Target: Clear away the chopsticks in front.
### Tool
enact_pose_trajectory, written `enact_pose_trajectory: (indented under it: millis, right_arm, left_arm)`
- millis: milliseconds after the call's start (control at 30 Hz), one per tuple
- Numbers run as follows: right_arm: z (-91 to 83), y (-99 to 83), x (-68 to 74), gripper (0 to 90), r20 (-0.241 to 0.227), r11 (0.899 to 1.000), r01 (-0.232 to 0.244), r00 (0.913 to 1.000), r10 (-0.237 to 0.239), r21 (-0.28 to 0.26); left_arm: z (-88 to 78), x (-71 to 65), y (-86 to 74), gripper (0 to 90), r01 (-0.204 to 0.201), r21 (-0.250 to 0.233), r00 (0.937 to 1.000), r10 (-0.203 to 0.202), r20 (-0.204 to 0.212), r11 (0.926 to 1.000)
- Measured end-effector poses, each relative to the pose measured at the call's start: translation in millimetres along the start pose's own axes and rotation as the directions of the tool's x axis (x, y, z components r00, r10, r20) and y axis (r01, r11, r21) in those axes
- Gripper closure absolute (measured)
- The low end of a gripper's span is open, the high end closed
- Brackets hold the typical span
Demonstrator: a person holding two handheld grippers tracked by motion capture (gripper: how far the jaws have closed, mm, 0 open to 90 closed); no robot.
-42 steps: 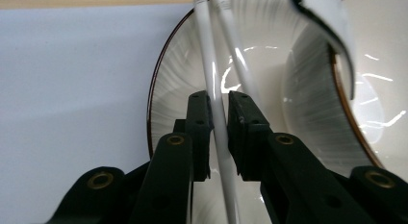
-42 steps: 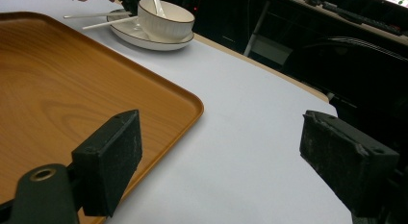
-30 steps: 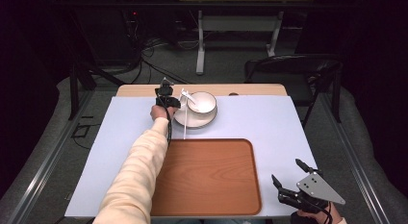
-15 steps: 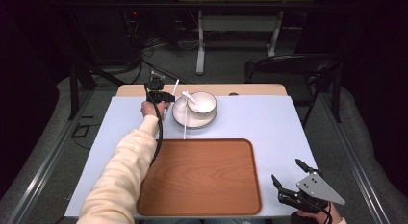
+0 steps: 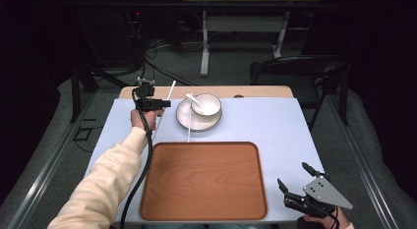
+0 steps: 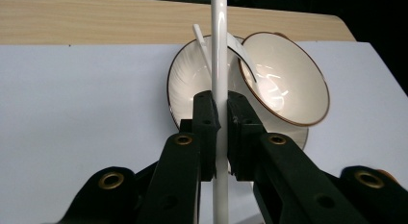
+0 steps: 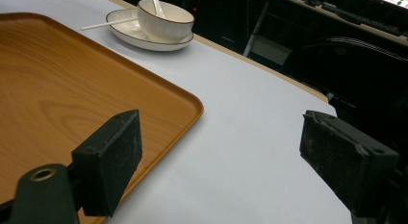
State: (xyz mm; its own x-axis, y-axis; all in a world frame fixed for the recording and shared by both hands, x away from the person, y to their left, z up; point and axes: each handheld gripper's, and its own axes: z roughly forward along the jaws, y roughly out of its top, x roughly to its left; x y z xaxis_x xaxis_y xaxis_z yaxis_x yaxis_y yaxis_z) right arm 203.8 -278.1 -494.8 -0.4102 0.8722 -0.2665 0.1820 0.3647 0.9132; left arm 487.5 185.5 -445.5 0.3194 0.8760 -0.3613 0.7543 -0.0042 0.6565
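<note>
My left gripper (image 5: 166, 103) (image 6: 220, 101) is at the far left of the table, shut on a white chopstick (image 5: 171, 89) (image 6: 219, 41) that sticks up past its jaws. Just to its right, a white bowl (image 5: 209, 106) (image 6: 284, 80) (image 7: 166, 22) with a white spoon (image 5: 193, 98) (image 7: 156, 3) stands on a plate (image 5: 189, 120) (image 6: 185, 84). A second chopstick (image 5: 188, 130) (image 7: 101, 25) leans off the plate's front rim toward the wooden tray (image 5: 204, 180) (image 7: 48, 80). My right gripper (image 5: 293, 175) (image 7: 226, 152) is open and holds nothing, at the tray's near right corner.
A pale blue mat (image 5: 275, 130) covers the table, and a strip of bare wood (image 5: 255, 91) runs along its far edge. A dark chair (image 5: 295, 71) stands behind the table at the right.
My left gripper has drawn back to the left, away from the bowl, with the white chopstick in its jaws. The right gripper has stayed still.
</note>
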Motion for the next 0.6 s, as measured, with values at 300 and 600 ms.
enact_pose_trajectory:
  millis: [300,600]
  right_arm:
    - [0.1,0.1,0.1,14.3,0.0,1.0,0.001,1.0,-0.001,0.002]
    - [0.3,0.3,0.3,14.3,0.0,1.0,0.002,1.0,-0.002,0.003]
  left_arm:
    - [-31.1,-5.4,-31.1,83.8,-0.017,-0.03,0.9987,0.018,0.048,0.9994]
    - [-52.2,-14.5,-58.0,83.8,-0.027,-0.058,0.9957,0.032,0.087,0.9979]
